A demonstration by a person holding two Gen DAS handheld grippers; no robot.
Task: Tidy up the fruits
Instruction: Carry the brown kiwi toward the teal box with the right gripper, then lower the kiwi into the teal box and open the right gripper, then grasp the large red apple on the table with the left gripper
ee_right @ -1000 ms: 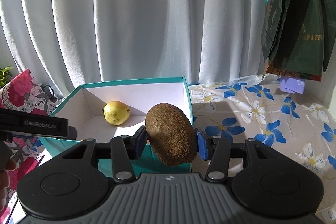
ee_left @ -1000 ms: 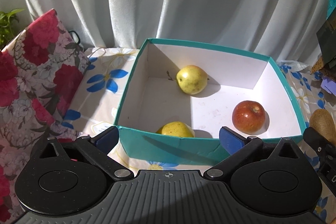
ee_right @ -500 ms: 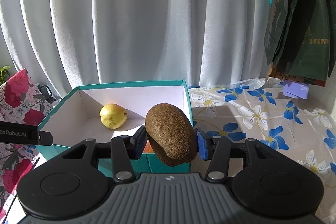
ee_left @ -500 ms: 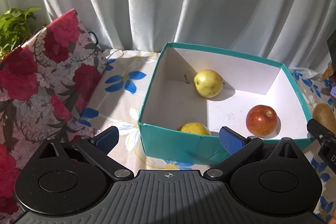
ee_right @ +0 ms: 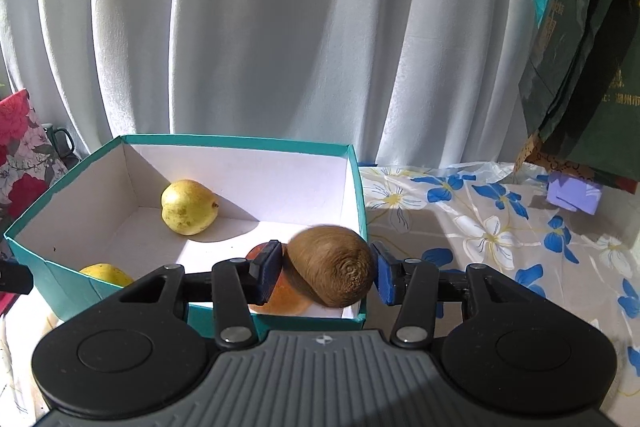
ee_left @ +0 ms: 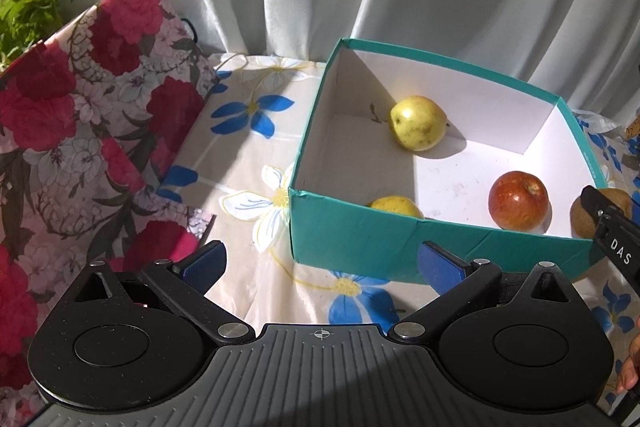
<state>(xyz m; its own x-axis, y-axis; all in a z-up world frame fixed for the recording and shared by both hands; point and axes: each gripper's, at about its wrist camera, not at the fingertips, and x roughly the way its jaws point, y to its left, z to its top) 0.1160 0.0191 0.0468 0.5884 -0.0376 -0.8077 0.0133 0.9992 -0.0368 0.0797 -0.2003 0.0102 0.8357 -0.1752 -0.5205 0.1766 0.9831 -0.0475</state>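
Kiwi between the right gripper's jaws over the near right corner of the box

The right gripper (ee_right: 326, 273) has its jaws closing on the brown kiwi (ee_right: 330, 265) (blurred), above the red apple (ee_left: 518, 200) inside the teal box (ee_left: 360, 243). One yellow pear (ee_left: 417, 123) lies by the far wall, another (ee_left: 396, 206) against the near wall. The left gripper (ee_left: 320, 259) stands wide, holding nothing, over the flowered cloth (ee_left: 248, 163).
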